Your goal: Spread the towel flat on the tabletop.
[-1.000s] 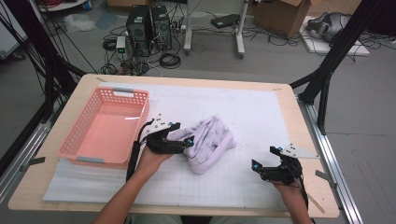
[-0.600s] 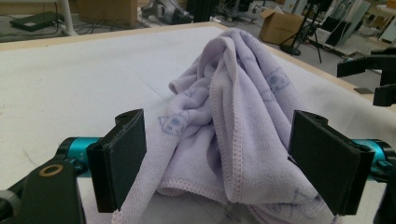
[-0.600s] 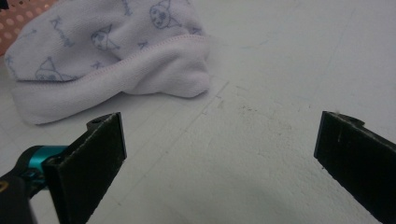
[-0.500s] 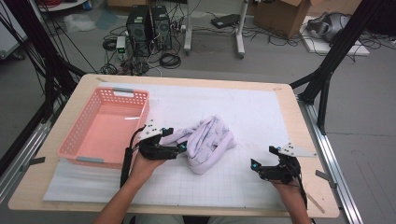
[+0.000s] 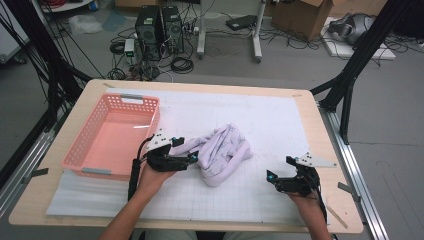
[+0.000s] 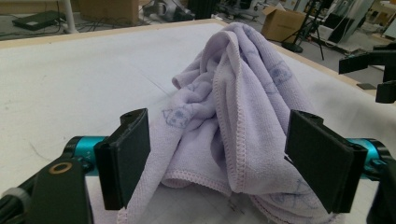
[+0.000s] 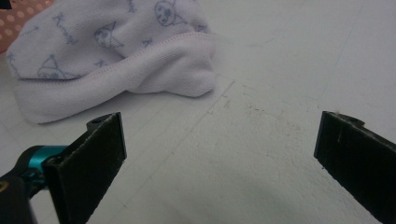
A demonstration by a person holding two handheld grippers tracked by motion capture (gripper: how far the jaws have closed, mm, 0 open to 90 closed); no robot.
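Counting from the high view first: you've got one lilac towel (image 5: 222, 154) bunched up in a heap near the middle of the counter (image 5: 280, 100), one pink basket (image 5: 112, 137) sitting off to its left, and two hand-held grippers. Your left hand-held gripper (image 5: 192, 156) is right at the towel's left edge, between the basket and the heap. Your right hand-held gripper (image 5: 272, 177) is parked on the white mat, to the right of the towel and clearly apart from it.

Left gripper view: both black jaws are spread wide, one on each side of the towel (image 6: 233, 121), and the cloth fills the gap between them. It looks like the left jaw is brushing the fabric, but you're not clamped on anything. You can also spot your other gripper off at the right edge.

Right gripper view: your right hand-held gripper (image 7: 219, 149) is wide open too, two jaws with nothing but bare white mat between them. The towel (image 7: 116, 56) lies ahead and to the left, little cartoon prints on it, not touching either jaw. One speck of pink basket shows in the top left corner.
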